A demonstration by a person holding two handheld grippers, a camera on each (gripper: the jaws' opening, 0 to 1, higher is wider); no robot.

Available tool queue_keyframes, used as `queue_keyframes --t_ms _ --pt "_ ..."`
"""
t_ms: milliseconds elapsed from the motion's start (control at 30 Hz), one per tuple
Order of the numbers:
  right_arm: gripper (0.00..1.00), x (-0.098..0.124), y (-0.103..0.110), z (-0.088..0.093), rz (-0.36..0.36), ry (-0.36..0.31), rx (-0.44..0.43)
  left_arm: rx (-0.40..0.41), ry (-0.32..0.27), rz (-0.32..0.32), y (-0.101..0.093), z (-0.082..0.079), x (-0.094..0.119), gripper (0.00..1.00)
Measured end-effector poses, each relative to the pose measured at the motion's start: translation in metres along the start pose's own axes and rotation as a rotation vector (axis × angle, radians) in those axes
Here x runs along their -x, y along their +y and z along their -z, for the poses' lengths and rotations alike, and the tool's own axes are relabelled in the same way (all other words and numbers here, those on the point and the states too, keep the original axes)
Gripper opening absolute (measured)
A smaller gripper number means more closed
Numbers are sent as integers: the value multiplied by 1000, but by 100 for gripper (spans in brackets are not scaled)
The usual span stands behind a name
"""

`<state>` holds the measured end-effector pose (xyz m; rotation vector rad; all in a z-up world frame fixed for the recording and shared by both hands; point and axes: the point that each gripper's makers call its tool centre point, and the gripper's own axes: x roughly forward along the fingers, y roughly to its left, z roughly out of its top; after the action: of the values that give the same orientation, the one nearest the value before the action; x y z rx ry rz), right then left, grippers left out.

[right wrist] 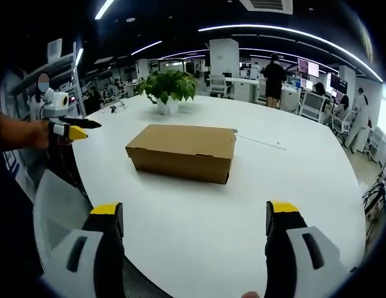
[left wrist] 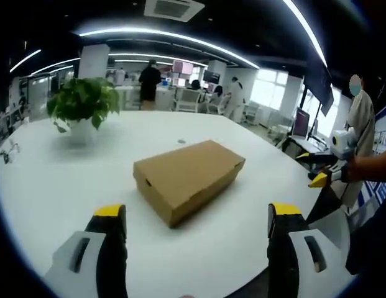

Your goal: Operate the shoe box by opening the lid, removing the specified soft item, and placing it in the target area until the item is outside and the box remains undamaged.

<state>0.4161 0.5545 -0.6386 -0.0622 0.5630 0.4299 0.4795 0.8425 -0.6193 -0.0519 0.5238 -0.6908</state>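
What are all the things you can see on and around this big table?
Shoe box: one, brown cardboard, lid closed, near the middle of the table.
Potted plant: one, green leaves in a white pot, on the table beyond the box.
Table: one, white, large with a curved edge.
Small flat thing: one, grey, on the table behind the box; too small to tell what it is.
Chair: one, grey mesh, by the table's near edge.
People: several, standing among desks and screens in the background.
Left gripper: one, black with yellow-tipped fingers, open, empty, short of the box.
Right gripper: one, same colours, open, empty, short of the box.
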Motion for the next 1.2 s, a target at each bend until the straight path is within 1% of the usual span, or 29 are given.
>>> queue_keyframes --t_ms 400,600,800,1200 --pt "90 -2 0 0 -5 3 2 -1 5 2 0 2 -2 96" --pt "89 -6 0 2 -14 15 6 -6 18 2 3 8 -5 95" --pt "88 -15 -3 -1 -23 19 14 -18 34 -5 8 10 -10 94" --pt "86 -36 -10 -13 -44 23 40 -40 47 -2 14 7 -27 93"
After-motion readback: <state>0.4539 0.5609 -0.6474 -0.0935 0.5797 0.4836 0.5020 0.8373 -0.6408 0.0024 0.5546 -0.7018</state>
